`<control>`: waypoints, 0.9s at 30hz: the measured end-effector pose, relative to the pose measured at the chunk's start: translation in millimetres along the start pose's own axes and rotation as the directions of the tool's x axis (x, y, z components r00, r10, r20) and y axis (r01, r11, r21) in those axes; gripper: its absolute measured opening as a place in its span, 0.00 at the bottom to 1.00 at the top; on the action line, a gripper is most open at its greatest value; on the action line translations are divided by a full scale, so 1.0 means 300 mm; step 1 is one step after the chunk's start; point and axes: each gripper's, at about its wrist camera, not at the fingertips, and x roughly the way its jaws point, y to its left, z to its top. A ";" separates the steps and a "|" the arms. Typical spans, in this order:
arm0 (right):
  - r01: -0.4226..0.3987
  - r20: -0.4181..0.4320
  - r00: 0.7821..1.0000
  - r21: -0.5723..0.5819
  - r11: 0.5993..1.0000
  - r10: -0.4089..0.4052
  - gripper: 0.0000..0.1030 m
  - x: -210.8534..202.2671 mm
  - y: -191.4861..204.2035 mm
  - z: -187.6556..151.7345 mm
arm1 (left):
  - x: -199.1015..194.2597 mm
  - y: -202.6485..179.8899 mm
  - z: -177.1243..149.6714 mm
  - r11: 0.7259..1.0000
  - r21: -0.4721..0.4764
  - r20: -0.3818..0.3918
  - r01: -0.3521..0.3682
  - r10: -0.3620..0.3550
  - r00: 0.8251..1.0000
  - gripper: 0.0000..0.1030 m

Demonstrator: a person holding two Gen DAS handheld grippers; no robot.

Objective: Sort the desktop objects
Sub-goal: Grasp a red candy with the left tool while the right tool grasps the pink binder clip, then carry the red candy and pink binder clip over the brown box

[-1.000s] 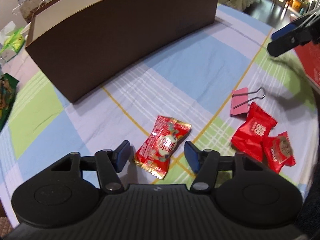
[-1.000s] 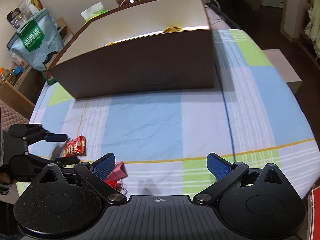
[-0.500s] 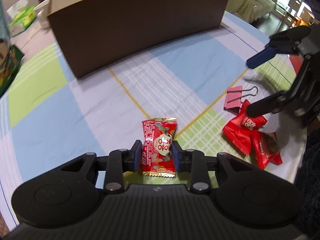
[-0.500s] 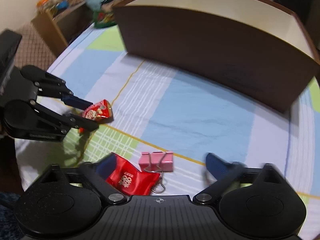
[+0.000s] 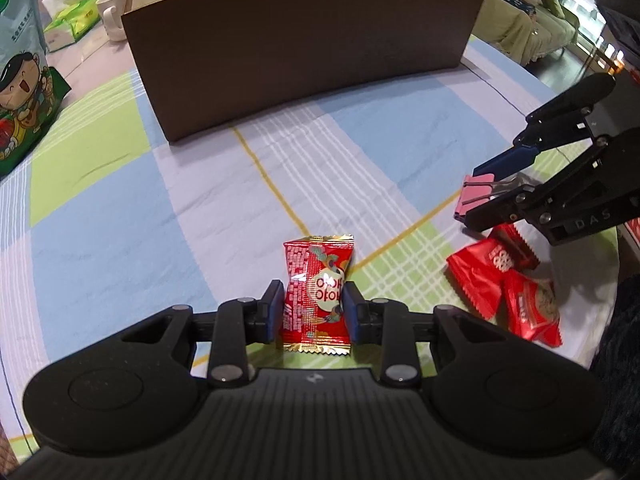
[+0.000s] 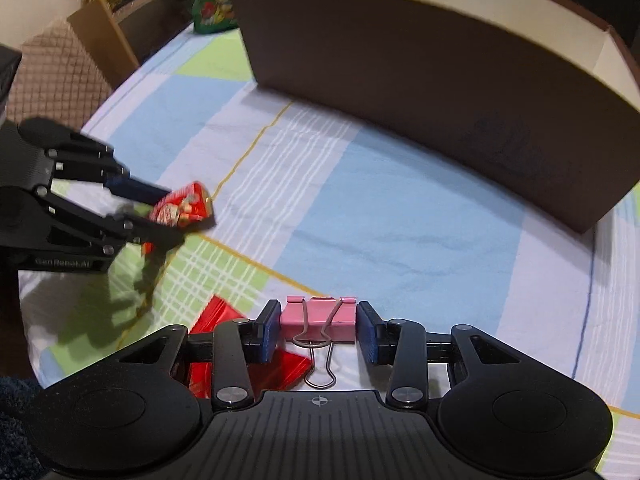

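Note:
My left gripper [image 5: 314, 312] is shut on a red candy packet [image 5: 318, 280], held upright just above the checked tablecloth [image 5: 120, 220]. The right wrist view shows the same left gripper [image 6: 172, 212] with the candy packet [image 6: 184, 208] off the cloth. A pink binder clip [image 6: 318, 318] sits between the blue pads of my right gripper [image 6: 318, 330], which is shut on it. From the left wrist view the right gripper [image 5: 486, 190] pinches the clip [image 5: 476, 188] low over the table. Two more red packets [image 5: 486, 276] lie under it. A tall brown box [image 5: 300, 48] stands behind.
The brown box [image 6: 440, 80] spans the far side of the table. A green snack bag [image 5: 20, 92], a tissue pack [image 5: 72, 20] and a white mug [image 5: 114, 16] stand at the left. Red packets [image 6: 216, 316] lie by my right fingers. A wooden cabinet [image 6: 116, 32] stands beyond the table edge.
The left gripper closed on the candy packet and raised it. The right gripper swung down and left onto the binder clip and closed on it.

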 end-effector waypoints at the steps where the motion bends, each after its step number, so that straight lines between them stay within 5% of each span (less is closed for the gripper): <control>1: 0.002 0.017 1.000 0.007 1.000 -0.002 0.39 -0.013 -0.005 0.000 | -0.002 -0.001 0.003 1.000 -0.005 0.004 0.003 -0.003 1.000 0.25; 13: -0.005 0.194 0.981 0.147 0.989 -0.024 0.39 -0.185 -0.120 0.065 | -0.136 0.004 0.131 1.000 0.014 0.139 -0.015 0.013 0.990 0.23; 27: -0.017 0.341 0.939 0.180 0.984 -0.046 0.39 -0.331 -0.183 0.168 | -0.240 0.017 0.288 0.998 0.046 0.274 -0.054 0.039 0.961 0.23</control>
